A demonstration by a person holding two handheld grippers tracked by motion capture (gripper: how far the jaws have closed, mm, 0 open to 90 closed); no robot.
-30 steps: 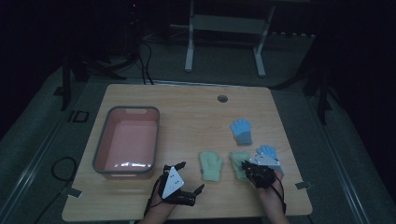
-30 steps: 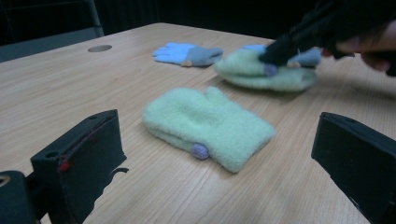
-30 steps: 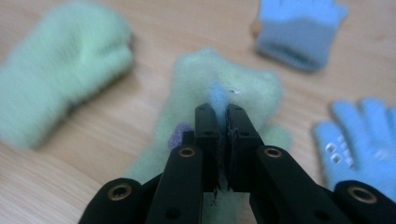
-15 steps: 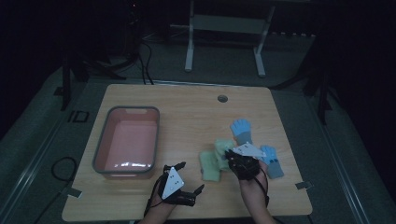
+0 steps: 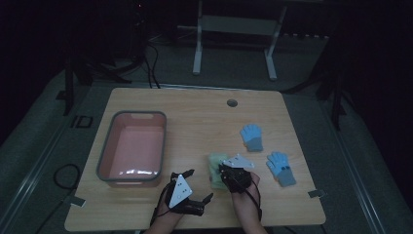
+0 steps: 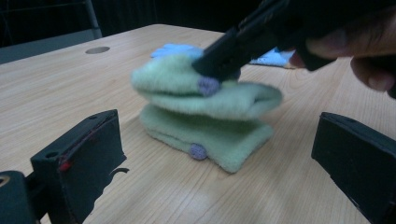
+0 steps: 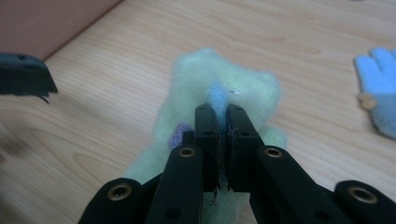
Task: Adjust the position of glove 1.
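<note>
My right gripper is shut on a pale green glove and holds it just above a second green glove that lies flat on the table. In the right gripper view the jaws pinch the green fleece between them. From above, the two green gloves overlap near the table's front middle. My left gripper stands open just left of them, near the front edge, with nothing between its jaws. It faces the pile.
A pink bin with a grey rim sits at the left of the table. Two blue gloves lie flat to the right of the green pair. A round hole is near the far edge.
My right gripper has moved left from beside the near blue glove, carrying the green glove over the other green one. The left gripper has stayed put.
</note>
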